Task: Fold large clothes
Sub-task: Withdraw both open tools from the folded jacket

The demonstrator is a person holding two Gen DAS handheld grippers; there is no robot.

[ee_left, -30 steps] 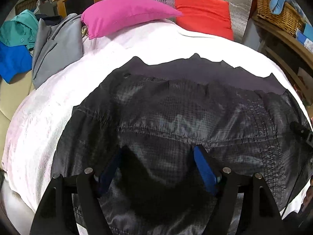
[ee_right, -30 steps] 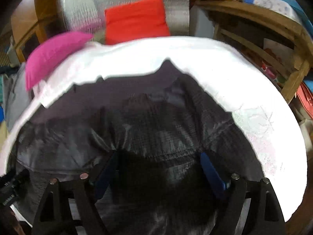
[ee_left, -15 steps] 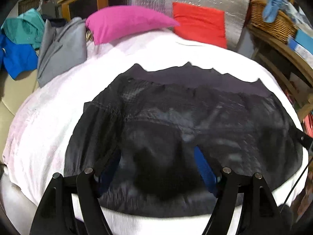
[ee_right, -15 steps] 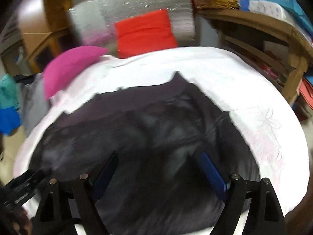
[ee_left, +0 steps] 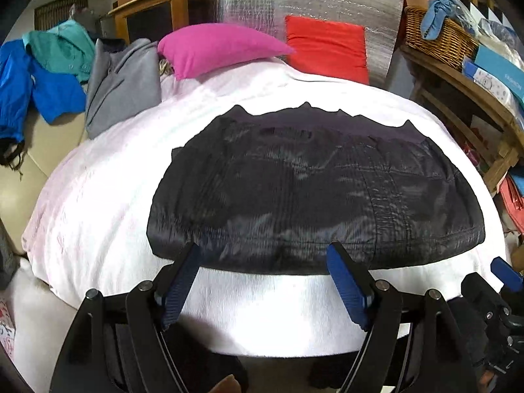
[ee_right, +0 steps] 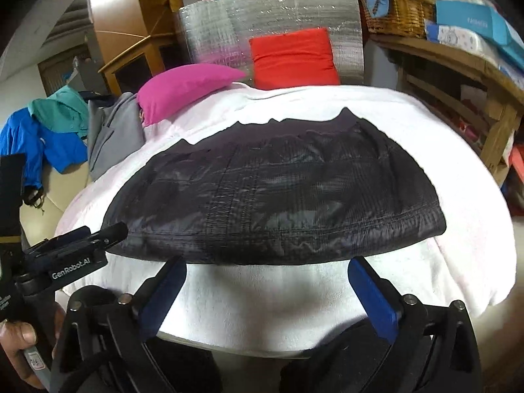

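A large black shiny jacket (ee_left: 311,196) lies folded flat in a wide band on the white sheet (ee_left: 98,213) of the bed; it also shows in the right wrist view (ee_right: 278,196). My left gripper (ee_left: 265,262) is open and empty, held just off the jacket's near edge. My right gripper (ee_right: 267,271) is open and empty, also just short of the near edge. The right gripper's tip shows at the lower right of the left wrist view (ee_left: 504,271). The left gripper shows at the left of the right wrist view (ee_right: 82,242).
A pink pillow (ee_left: 216,46) and a red pillow (ee_left: 327,49) lie at the bed's head before a silver panel (ee_left: 311,0). Grey (ee_left: 121,78), teal (ee_left: 59,49) and blue (ee_left: 29,88) clothes lie at the left. A wooden shelf (ee_left: 475,98) with a wicker basket (ee_left: 439,39) stands at the right.
Both grippers have pulled back toward me from over the jacket to past its near edge. The jacket now lies flat and free, and white sheet shows between it and the fingers.
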